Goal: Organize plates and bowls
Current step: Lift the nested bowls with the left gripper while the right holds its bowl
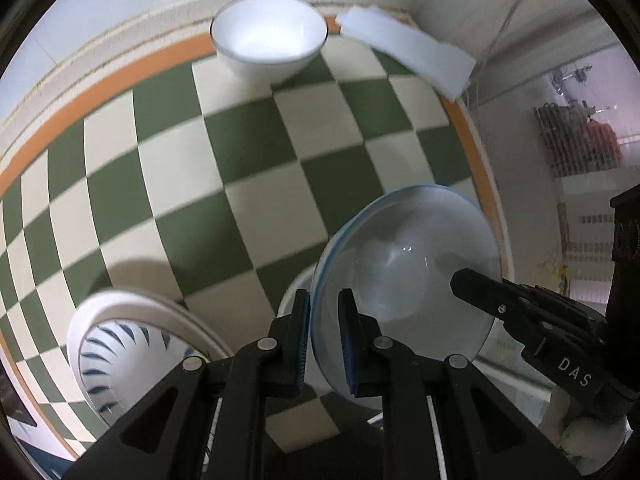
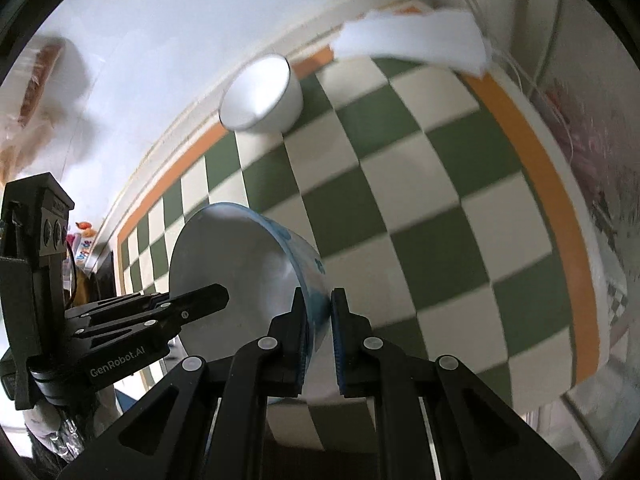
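Both grippers hold one pale bowl with a blue rim above the checkered table, tilted on its side. My left gripper is shut on its left rim. My right gripper is shut on the opposite rim of the same bowl; its finger also shows in the left wrist view. A white bowl stands upright at the far edge of the table; it also shows in the right wrist view. A white plate holding a blue-striped bowl sits at the lower left. Another white dish lies under the held bowl.
The table carries a green and cream checkered cloth with an orange border. A white foam piece lies at the far right corner by the wall. The table's right edge drops off beside a patterned fabric surface.
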Action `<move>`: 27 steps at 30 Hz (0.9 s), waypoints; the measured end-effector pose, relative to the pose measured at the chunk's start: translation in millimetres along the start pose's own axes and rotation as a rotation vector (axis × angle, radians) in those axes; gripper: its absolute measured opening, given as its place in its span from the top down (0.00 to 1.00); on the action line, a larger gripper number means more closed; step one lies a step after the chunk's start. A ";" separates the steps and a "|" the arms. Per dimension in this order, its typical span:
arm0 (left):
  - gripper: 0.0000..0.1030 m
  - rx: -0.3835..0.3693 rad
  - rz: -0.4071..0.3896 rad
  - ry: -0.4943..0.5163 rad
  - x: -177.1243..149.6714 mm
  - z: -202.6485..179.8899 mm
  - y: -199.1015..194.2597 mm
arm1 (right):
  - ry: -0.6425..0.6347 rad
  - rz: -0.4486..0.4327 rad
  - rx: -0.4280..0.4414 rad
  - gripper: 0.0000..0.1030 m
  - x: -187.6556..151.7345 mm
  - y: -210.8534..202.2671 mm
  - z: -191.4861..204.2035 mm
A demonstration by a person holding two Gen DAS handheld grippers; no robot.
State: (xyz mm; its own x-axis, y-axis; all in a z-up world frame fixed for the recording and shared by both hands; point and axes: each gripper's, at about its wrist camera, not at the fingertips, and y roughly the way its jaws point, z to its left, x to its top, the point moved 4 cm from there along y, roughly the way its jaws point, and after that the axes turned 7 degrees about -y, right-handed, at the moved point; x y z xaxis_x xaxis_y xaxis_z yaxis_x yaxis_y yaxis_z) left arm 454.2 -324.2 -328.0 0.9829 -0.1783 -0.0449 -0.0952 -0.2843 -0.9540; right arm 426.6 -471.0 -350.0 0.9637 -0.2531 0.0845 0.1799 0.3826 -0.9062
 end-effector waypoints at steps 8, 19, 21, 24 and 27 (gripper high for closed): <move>0.88 0.045 0.048 0.005 -17.5 3.7 24.3 | 0.020 0.057 -0.001 0.87 -23.5 23.4 -8.1; 0.88 0.097 0.074 0.011 -20.8 6.0 42.4 | 0.031 0.112 0.006 0.88 -29.9 39.5 -12.6; 0.88 0.102 0.077 0.018 -21.6 5.9 43.2 | 0.034 0.116 0.010 0.88 -30.2 40.7 -13.0; 0.88 0.109 0.077 0.024 -21.8 4.6 44.9 | 0.033 0.123 0.014 0.88 -29.8 41.3 -12.3; 0.88 0.112 0.082 0.022 -21.4 3.3 45.7 | 0.035 0.134 0.020 0.88 -28.7 41.3 -13.1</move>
State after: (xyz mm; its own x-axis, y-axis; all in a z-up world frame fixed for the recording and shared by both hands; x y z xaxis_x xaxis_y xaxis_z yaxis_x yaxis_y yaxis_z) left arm 429.4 -330.3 -371.6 0.9688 -0.2176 -0.1191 -0.1559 -0.1609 -0.9746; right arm 403.8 -459.6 -395.3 0.9720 -0.2292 -0.0511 0.0546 0.4322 -0.9001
